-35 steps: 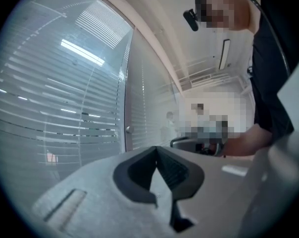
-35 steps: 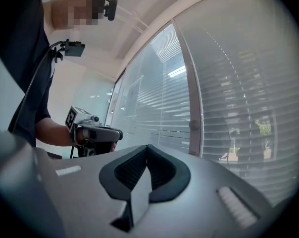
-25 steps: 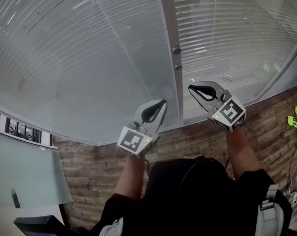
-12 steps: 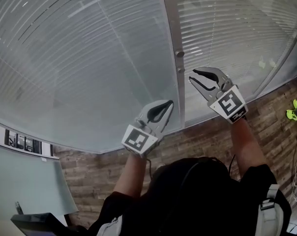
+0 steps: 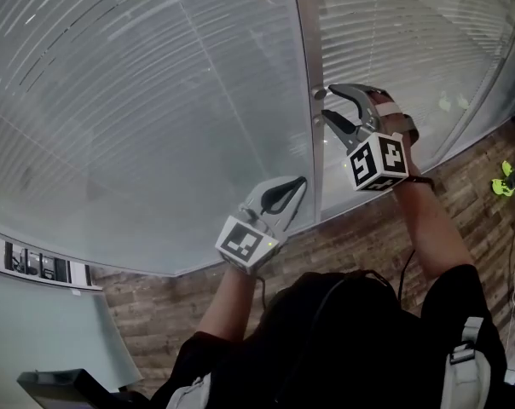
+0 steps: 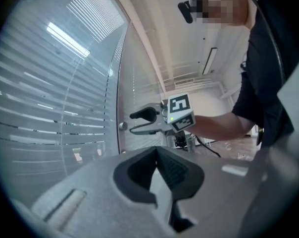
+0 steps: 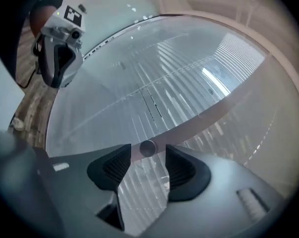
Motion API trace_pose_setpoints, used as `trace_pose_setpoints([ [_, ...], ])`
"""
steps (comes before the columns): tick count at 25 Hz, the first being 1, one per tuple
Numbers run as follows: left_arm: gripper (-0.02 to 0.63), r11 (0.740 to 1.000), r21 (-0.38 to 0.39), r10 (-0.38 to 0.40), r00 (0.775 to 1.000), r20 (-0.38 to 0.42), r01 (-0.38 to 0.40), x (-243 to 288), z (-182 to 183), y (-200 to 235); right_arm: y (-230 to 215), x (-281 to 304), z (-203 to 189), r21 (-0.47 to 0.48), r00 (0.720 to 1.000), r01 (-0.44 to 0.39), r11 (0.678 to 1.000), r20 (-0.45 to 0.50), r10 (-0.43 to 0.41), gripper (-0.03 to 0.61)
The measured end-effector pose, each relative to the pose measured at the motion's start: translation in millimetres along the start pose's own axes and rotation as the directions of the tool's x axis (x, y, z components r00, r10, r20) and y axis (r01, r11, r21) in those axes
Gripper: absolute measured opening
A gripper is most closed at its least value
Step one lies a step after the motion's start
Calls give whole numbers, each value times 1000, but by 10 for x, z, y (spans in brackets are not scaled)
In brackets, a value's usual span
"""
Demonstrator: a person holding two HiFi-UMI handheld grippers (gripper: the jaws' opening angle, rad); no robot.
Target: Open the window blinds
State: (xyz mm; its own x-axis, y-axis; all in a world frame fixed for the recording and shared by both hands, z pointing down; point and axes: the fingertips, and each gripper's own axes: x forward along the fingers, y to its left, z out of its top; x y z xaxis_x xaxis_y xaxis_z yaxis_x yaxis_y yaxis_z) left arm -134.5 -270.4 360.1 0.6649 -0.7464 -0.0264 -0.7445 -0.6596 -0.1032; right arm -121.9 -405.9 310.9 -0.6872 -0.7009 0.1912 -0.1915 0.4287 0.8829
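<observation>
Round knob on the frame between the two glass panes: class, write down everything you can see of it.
The knob is small, round and grey, metallic-looking, with a flat face. It juts from the pale frame between two glass panes backed by slatted blinds. It stands between the jaw tips of the right gripper, whose jaws have just been opening; neither pad seems to press on it.
</observation>
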Motion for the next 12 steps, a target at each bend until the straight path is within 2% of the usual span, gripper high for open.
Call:
trace_pose_setpoints([
  [3,5,1000,-3,-15,1000,8,15,-15,-6,79,-11,159,-4,-98,997,37,995,-63,-43,218],
  [5,5,1000,1,-30,1000,4,30,-14,0,93,-27,204,-34,-131,994,51,990,-94,-64,218],
  [12,5,999,-12,-42,999,19,43,-61,9,90,-7,255,-59,-146,988,74,986,-121,-92,193],
])
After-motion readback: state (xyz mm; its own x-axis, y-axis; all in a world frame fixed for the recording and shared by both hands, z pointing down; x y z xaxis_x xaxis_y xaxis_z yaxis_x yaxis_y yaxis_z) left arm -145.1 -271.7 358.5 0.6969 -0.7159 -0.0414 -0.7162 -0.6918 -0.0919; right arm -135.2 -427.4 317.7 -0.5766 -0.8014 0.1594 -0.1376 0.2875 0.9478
